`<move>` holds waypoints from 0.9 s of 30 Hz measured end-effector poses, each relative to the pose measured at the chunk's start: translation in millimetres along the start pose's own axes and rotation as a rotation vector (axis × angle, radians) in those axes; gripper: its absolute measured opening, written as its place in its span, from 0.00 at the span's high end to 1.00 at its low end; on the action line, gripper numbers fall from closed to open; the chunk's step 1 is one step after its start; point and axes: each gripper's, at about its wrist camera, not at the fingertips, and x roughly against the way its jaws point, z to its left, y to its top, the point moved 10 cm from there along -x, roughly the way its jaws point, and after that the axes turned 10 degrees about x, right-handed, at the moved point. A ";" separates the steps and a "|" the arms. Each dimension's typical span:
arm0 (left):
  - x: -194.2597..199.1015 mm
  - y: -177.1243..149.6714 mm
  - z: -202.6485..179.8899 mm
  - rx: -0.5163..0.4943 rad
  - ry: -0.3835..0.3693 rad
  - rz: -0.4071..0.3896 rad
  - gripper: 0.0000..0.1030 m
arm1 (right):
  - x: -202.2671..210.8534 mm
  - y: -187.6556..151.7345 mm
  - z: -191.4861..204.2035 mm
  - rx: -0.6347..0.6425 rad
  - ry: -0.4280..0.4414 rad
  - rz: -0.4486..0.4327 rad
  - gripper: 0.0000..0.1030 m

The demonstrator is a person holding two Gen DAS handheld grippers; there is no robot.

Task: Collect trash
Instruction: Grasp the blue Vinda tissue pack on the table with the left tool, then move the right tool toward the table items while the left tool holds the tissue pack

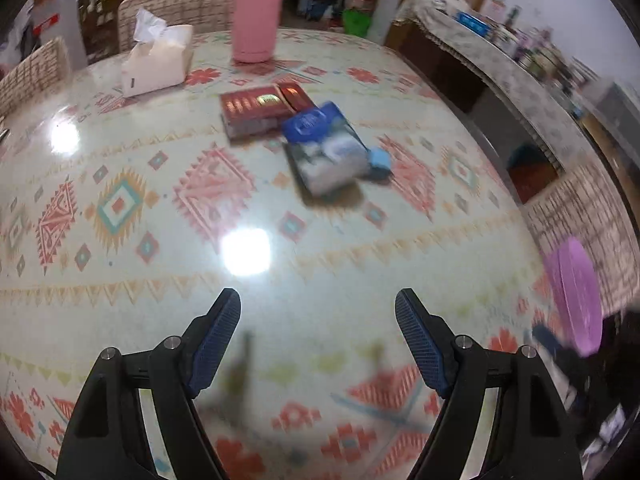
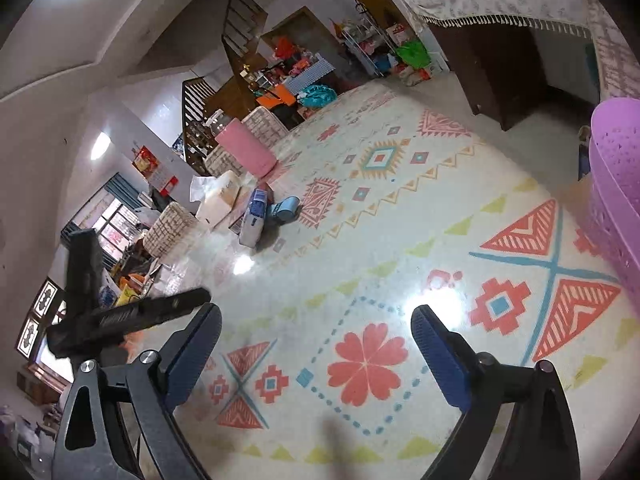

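A crumpled blue-and-white packet (image 1: 324, 152) lies on the patterned table (image 1: 120, 280) with a small light-blue piece (image 1: 378, 160) at its right side and a red box (image 1: 260, 110) just behind it. My left gripper (image 1: 317, 300) is open above the cloth, well short of the packet, with nothing between its fingers. In the right wrist view the same packet (image 2: 254, 216) and blue piece (image 2: 286, 208) lie far off across the table (image 2: 400, 220). My right gripper (image 2: 316, 316) is wide open and empty. A purple perforated basket (image 2: 618, 184) stands at the right edge.
A pink tumbler (image 1: 258, 16) and a white tissue pack (image 1: 158, 60) stand at the far side. The purple basket (image 1: 576, 300) is blurred at the table's right rim. Woven chairs surround the table, and a cloth-covered cabinet (image 1: 500, 80) stands beyond. The other tool's black body (image 2: 120, 312) shows at left.
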 end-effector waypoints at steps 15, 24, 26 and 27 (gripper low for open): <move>-82.5 90.4 -23.0 0.132 -0.016 0.059 0.24 | 3.4 4.9 -1.2 -0.008 0.034 -0.019 0.05; -40.3 58.7 -19.1 0.115 -0.052 0.019 0.51 | 5.2 4.8 -0.2 0.009 0.018 -0.025 0.05; -19.6 44.7 -13.7 0.094 -0.054 -0.005 0.51 | 4.9 4.4 -0.5 0.010 0.010 -0.024 0.05; -11.6 38.3 -9.8 0.089 -0.055 -0.014 0.51 | 4.8 4.3 -0.7 0.011 0.006 -0.023 0.05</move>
